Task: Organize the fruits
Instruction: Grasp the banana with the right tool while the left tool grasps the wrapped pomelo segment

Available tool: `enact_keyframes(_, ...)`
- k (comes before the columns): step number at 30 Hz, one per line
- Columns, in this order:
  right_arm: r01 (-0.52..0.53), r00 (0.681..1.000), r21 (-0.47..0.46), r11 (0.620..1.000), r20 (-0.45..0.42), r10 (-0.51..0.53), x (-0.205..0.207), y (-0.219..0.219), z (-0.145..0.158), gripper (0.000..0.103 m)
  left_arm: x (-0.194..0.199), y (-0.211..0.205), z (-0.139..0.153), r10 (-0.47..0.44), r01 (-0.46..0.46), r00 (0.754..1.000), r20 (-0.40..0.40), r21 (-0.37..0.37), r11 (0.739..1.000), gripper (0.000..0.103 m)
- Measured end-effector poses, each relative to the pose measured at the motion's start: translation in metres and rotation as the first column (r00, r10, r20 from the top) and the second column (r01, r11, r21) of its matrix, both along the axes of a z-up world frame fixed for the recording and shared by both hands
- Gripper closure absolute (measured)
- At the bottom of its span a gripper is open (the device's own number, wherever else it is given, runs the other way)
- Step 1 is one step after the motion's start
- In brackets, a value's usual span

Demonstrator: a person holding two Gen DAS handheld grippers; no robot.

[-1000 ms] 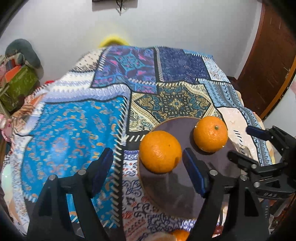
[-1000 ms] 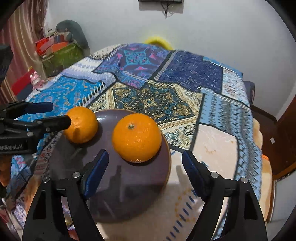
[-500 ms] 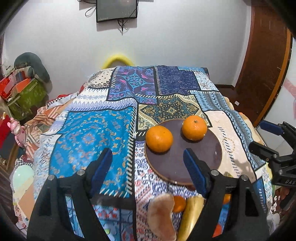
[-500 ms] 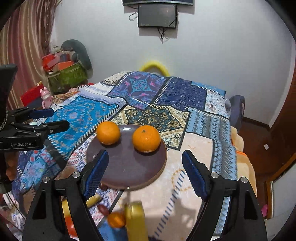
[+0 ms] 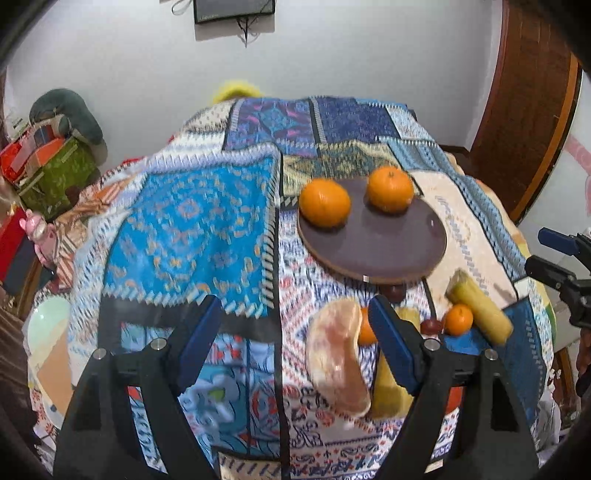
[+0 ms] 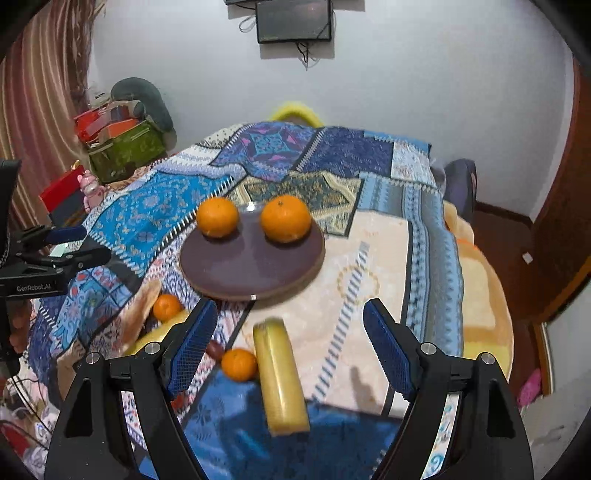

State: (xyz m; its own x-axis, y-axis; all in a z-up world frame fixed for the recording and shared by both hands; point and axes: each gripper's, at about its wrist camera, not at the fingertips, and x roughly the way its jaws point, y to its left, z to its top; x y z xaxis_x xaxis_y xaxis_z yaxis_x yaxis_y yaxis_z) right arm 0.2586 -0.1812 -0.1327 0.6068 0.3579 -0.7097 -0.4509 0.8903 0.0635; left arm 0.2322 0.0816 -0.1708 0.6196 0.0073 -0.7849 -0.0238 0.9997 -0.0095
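Two large oranges [image 5: 324, 202] [image 5: 390, 189] sit on the far half of a dark round plate [image 5: 373, 247] on a patchwork cloth. Nearer lie a pale pomelo segment [image 5: 338, 354], a yellow stick-shaped piece [image 5: 480, 306], a small orange [image 5: 458, 319] and a dark red fruit [image 5: 432, 325]. My left gripper [image 5: 295, 325] hangs open above the cloth, short of the plate. In the right wrist view the plate [image 6: 243, 266] lies ahead, with the yellow piece [image 6: 280, 373] and a small orange [image 6: 239, 363] below my open right gripper [image 6: 290, 325]. Neither gripper holds anything.
The cloth [image 5: 184, 221] covers a bed that drops off at the near and right edges. Boxes and a green bag [image 6: 125, 144] are piled at the left wall. A wooden door [image 5: 532, 110] stands at the right, and a screen [image 6: 293, 20] hangs on the wall.
Both grippers have drawn back from the plate, which now looks smaller and farther off. The loose fruit at the near edge has come into view. The two oranges stay on the plate.
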Motion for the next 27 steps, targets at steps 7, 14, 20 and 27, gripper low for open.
enact_keyframes(7, 0.017, 0.997, 0.006, 1.000, -0.070, -0.016, -0.005, -0.007, -0.024, 0.024, -0.002, -0.004, -0.037, -0.019, 0.013, 0.996, -0.090, -0.074, 0.997, 0.026)
enact_keyframes(14, -0.005, 0.987, 0.015, 1.000, -0.163, 0.007, 0.007, -0.002, -0.049, 0.039, 0.005, -0.015, -0.059, -0.054, 0.042, 0.989, -0.139, -0.083, 0.996, 0.033)
enact_keyframes(20, -0.026, 0.973, 0.021, 0.999, -0.231, 0.030, 0.017, 0.004, -0.070, 0.055, 0.012, -0.016, -0.075, -0.054, 0.039, 0.984, -0.170, -0.093, 0.995, 0.042)
enact_keyframes(27, -0.041, 0.969, 0.033, 0.999, -0.241, 0.048, 0.029, 0.008, -0.075, 0.058, 0.017, -0.014, -0.081, -0.069, 0.044, 0.983, -0.168, -0.144, 0.989, 0.048)
